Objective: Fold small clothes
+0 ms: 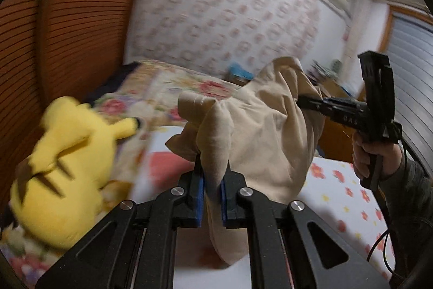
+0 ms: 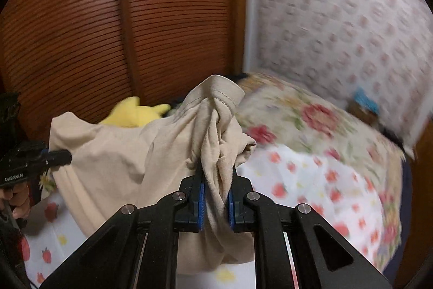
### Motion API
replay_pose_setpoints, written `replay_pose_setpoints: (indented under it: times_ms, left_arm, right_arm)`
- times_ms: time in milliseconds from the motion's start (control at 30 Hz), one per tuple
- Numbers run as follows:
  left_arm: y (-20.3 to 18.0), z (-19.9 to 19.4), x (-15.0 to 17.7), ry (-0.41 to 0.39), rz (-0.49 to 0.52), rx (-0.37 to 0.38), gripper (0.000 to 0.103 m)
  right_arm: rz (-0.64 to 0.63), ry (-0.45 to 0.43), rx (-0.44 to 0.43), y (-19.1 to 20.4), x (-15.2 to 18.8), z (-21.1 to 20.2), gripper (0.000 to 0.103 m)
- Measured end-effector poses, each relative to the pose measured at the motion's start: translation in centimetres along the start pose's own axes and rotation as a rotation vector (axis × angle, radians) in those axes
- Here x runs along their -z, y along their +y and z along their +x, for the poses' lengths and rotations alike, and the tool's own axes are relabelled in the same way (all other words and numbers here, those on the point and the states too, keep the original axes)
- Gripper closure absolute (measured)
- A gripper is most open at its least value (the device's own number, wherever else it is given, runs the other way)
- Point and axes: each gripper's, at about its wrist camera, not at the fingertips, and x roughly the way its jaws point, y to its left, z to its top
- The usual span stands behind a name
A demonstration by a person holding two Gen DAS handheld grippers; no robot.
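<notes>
Beige cloth garment (image 1: 259, 132) hangs bunched between the left gripper (image 1: 212, 191) and right gripper (image 2: 216, 194), each clamped tight on a gathered edge, lifted above the bed (image 2: 311, 180). No fold shows yet; spreading and folding remain.
</notes>
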Motion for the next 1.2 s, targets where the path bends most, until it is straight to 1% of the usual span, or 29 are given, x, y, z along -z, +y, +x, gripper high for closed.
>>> replay_pose_setpoints:
  times_ms: [33,133,233,267,333,433,467,500,533,600,633,667,733,767,833,867,900,933,1000,1067,1133,1200]
  left_arm:
    - [1.2,-0.5,0.4,-0.008,-0.023,-0.027,0.093]
    - [3.1,-1.1,1.5,-0.018,-0.075,-0.075,0.093]
    - [4.8,-1.1,2.6,-0.004,-0.11,-0.13,0.093]
    - [5.4,-0.7,3.0,0.016,-0.12,-0.144,0.093]
    - [6.1,-0.1,3.7,0.042,-0.134,-0.168,0.093]
    - [6.4,0.5,4.5,0.075,-0.126,-0.198,0.093]
    - [6.7,0.7,4.5,0.088,-0.12,-0.205,0.093]
    - [6.6,0.9,4.5,0.094,-0.116,-0.209,0.092]
    - [6.7,0.9,4.5,0.097,-0.113,-0.215,0.092]
    - [6.5,0.8,4.4,0.097,-0.108,-0.22,0.092]
    - [6.6,0.8,4.3,0.1,-0.11,-0.218,0.092]
    - [6.7,0.8,4.3,0.102,-0.11,-0.219,0.091]
    - [6.7,0.6,4.2,0.101,-0.108,-0.223,0.085]
    - [6.6,0.3,4.2,0.095,-0.102,-0.229,0.075]
    - [6.6,-0.2,4.1,0.076,-0.092,-0.222,0.053]
    - [6.5,-0.6,4.1,0.065,-0.085,-0.222,0.047]
    - [6.4,-1.0,4.0,0.057,-0.073,-0.226,0.031]
    - [6.2,-1.4,3.9,0.047,-0.053,-0.226,0.018]
    - [5.6,-1.9,3.7,0.032,-0.016,-0.233,0.016]
    - [5.1,-2.1,3.6,0.021,0.014,-0.243,0.014]
    - [4.1,-2.5,3.4,0.006,0.046,-0.257,0.014]
    - [3.3,-2.8,3.1,-0.001,0.076,-0.248,0.014]
  right_arm:
    - [-0.024,0.008,-0.015,0.6,-0.8,1.4,0.09]
    - [-0.081,0.02,-0.048,3.8,-3.1,5.3,0.09]
    - [-0.112,0.029,-0.066,6.1,-4.8,8.5,0.09]
    - [-0.117,0.034,-0.068,5.8,-5.0,9.5,0.09]
    - [-0.11,0.052,-0.069,6.3,-5.5,11.6,0.09]
    - [-0.072,0.073,-0.061,5.6,-5.5,13.4,0.09]
    - [-0.05,0.087,-0.056,5.4,-5.7,13.2,0.086]
    - [-0.027,0.106,-0.045,5.0,-5.6,13.5,0.077]
    - [-0.008,0.113,-0.029,4.5,-5.5,13.5,0.07]
    - [0.02,0.095,-0.016,4.4,-5.6,13.6,0.068]
    - [0.036,0.089,-0.023,4.1,-5.3,13.5,0.068]
    - [0.05,0.092,-0.035,4.7,-5.6,13.9,0.068]
    - [0.071,0.112,-0.074,4.9,-4.6,14.3,0.068]
    - [0.073,0.122,-0.086,5.1,-4.3,14.8,0.068]
    - [0.075,0.151,-0.094,5.3,-3.2,15.6,0.068]
    - [0.079,0.164,-0.092,4.6,-3.0,16.1,0.068]
    - [0.082,0.177,-0.087,4.6,-2.4,16.5,0.068]
    - [0.087,0.188,-0.077,4.3,-2.0,16.8,0.068]
    - [0.103,0.203,-0.056,4.0,-1.0,17.2,0.068]
    - [0.123,0.19,-0.043,3.7,-0.9,16.8,0.068]
    - [0.147,0.168,-0.032,3.7,-0.8,15.5,0.068]
    - [0.155,0.137,-0.017,3.9,-0.5,13.5,0.068]
